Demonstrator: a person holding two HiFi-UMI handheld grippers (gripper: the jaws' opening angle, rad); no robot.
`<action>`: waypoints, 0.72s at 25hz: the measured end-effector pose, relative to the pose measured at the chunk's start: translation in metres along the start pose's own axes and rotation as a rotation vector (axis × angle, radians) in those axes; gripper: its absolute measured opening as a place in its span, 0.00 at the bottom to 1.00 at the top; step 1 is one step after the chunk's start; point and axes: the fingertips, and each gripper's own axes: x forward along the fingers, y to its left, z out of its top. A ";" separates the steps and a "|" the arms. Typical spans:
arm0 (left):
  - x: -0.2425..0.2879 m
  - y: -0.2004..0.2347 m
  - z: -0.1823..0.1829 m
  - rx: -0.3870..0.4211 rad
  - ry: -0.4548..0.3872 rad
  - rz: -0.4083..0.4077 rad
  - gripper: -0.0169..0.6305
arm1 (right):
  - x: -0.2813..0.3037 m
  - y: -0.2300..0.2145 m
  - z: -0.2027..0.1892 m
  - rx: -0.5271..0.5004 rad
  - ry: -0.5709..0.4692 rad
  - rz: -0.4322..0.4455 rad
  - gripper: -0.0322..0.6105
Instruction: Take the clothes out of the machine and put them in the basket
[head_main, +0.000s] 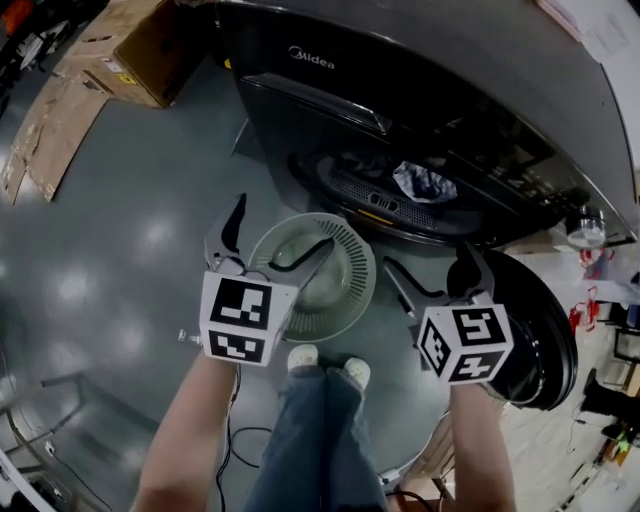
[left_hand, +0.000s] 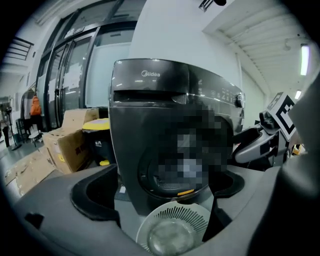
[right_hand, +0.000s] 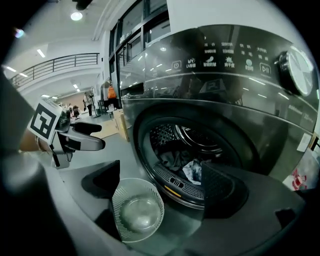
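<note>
The dark washing machine (head_main: 420, 90) stands with its round opening facing me. Dark clothes and a crumpled light piece (head_main: 422, 182) lie in the drum, also seen in the right gripper view as clothes (right_hand: 182, 164). A round white slatted basket (head_main: 322, 265) sits empty on the floor just in front of the opening; it shows again as the basket (left_hand: 172, 227) and the basket (right_hand: 137, 210). My left gripper (head_main: 282, 228) hovers open over the basket's left rim, holding nothing. To the basket's right, my right gripper (head_main: 428, 262) is open and empty, short of the drum.
The machine's round door (head_main: 540, 330) hangs open at the right, close beside my right gripper. Cardboard boxes (head_main: 120, 45) and flattened cardboard (head_main: 50, 130) lie at the far left. The person's legs and shoes (head_main: 325, 365) stand right behind the basket. A cable (head_main: 235, 440) trails on the floor.
</note>
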 end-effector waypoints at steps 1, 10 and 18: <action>0.004 0.001 -0.004 -0.002 0.001 0.004 0.89 | 0.008 -0.003 -0.003 -0.004 0.000 -0.002 0.84; 0.035 0.005 -0.051 -0.041 0.049 0.035 0.89 | 0.064 -0.025 -0.039 -0.035 0.044 -0.033 0.84; 0.071 0.001 -0.092 -0.098 0.094 0.089 0.89 | 0.122 -0.058 -0.088 -0.062 0.108 -0.085 0.76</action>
